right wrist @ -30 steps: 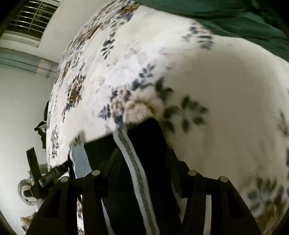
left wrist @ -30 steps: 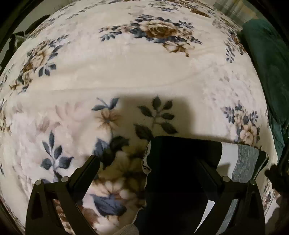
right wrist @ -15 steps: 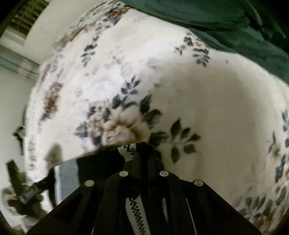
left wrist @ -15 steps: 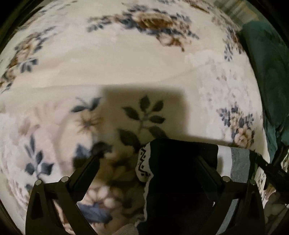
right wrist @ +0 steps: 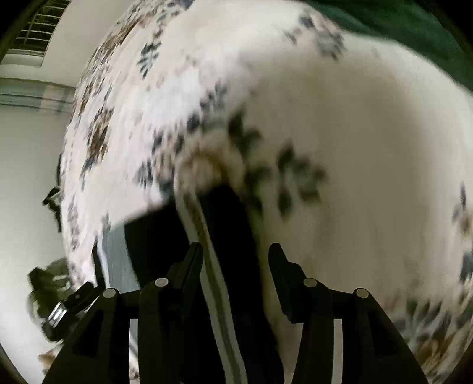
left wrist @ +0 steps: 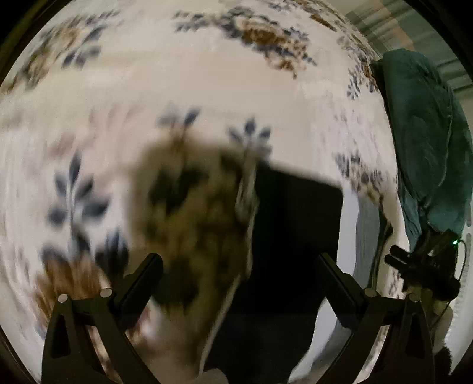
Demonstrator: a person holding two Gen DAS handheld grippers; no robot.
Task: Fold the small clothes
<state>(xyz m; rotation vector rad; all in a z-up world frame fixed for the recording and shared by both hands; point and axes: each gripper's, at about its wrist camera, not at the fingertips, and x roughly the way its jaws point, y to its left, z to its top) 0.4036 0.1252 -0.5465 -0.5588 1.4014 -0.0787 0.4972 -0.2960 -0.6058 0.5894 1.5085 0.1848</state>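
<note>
A small black garment (left wrist: 295,224) with a white patterned trim and a grey-and-white striped part (left wrist: 350,236) lies on the floral blanket (left wrist: 207,88). My left gripper (left wrist: 239,263) hangs over its left edge, wide open, and its fingers press on nothing. In the right wrist view a narrow black fold of the garment (right wrist: 227,224) with the white trim runs between the fingers of my right gripper (right wrist: 235,251). Its jaws are opening and the pads stand clear of the cloth. Both views are blurred by motion.
A dark green cloth (left wrist: 428,133) lies heaped along the blanket's right side and fills the top right corner (right wrist: 399,23) of the right wrist view. The body of the right gripper (left wrist: 422,268) shows beyond the garment. A pale wall (right wrist: 26,147) lies past the bed's left edge.
My right gripper shut on the garment's trimmed fold half a second ago; its jaws now stand apart again. The left gripper stayed open and swung, so the garment sits further right and higher in its view.
</note>
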